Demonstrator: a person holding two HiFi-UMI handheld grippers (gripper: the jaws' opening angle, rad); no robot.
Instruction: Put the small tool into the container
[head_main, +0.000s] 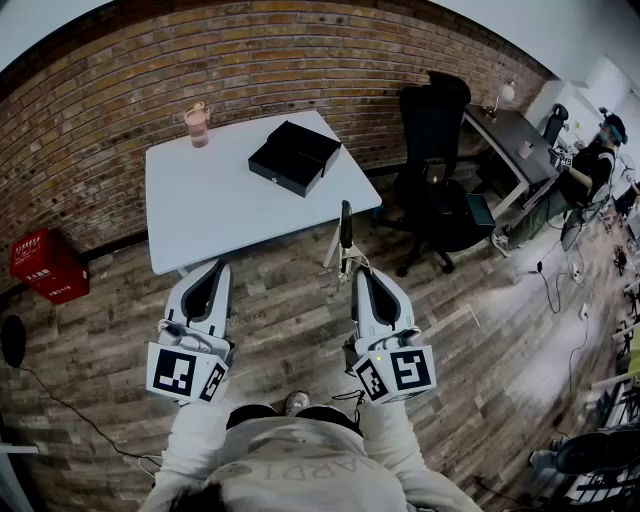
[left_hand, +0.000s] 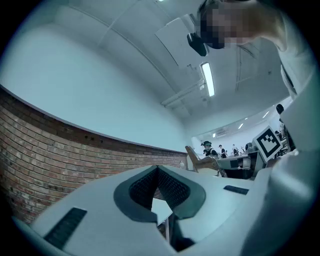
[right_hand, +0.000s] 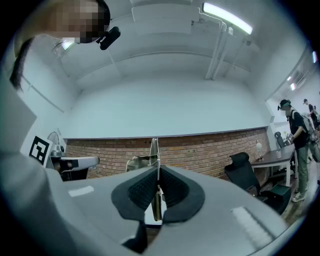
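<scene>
- Right gripper (right_hand: 157, 172): its jaws are pressing together on a small flat-bladed metal tool with a dark end (right_hand: 155, 150). The blade is showing edge-on, so its shape is hard to make out. The dark pads are hiding its lower length.
- In the head view the tool is sticking out ahead of the gripper, near the front edge of a white rectangular table (head_main: 215, 215).
- Left gripper (left_hand: 157, 171): its jaws are meeting at the tips and gripping nothing.
- Black open rectangular container (head_main: 295, 157): it is sitting on the table, well apart from the tool. Its inside is too dark to read.
- Pink lidded cup (head_main: 197, 124): it is standing at the table's far edge.
</scene>
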